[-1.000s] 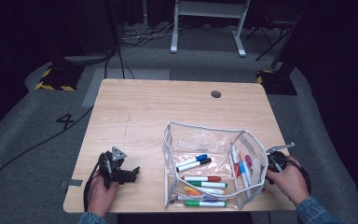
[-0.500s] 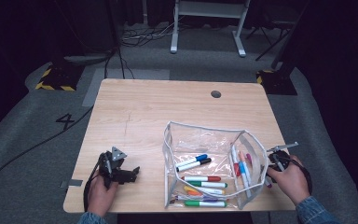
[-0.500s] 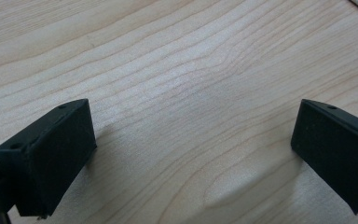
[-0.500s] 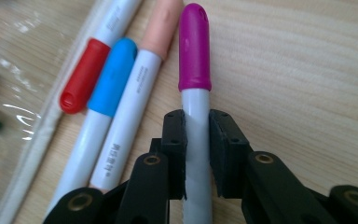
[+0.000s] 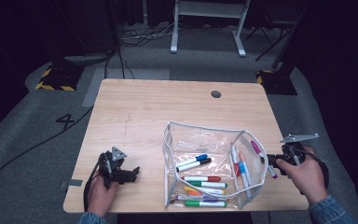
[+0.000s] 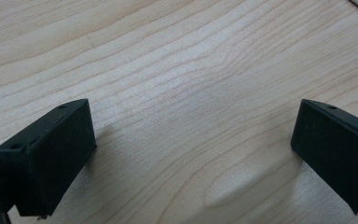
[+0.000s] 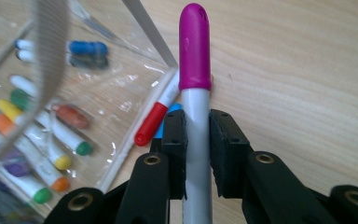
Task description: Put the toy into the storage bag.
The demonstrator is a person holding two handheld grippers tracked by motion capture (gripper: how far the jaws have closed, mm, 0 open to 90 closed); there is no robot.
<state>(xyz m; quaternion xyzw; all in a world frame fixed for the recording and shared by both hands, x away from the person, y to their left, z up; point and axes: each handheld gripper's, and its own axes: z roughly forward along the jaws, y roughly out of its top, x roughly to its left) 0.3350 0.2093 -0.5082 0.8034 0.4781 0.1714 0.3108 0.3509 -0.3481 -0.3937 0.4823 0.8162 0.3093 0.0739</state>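
The right gripper (image 7: pixel 196 140) has just closed on the purple-capped marker (image 7: pixel 195 60), now apparently raised just beside the clear pouch (image 5: pixel 200 140). Farther off, the left gripper (image 5: pixel 133 173) rests open on the table (image 5: pixel 168 107).

Both hand-held grippers are matt black. The left hand-held gripper (image 5: pixel 131 173), at the lower left of the high view, carries a small grey three-cornered plate and a black cable looping beneath. The right hand-held gripper (image 5: pixel 268 163), at the lower right, bears a similar grey plate. Brass-coloured rivets mark its jaw arms. Blue denim cuffs cover both wrists.
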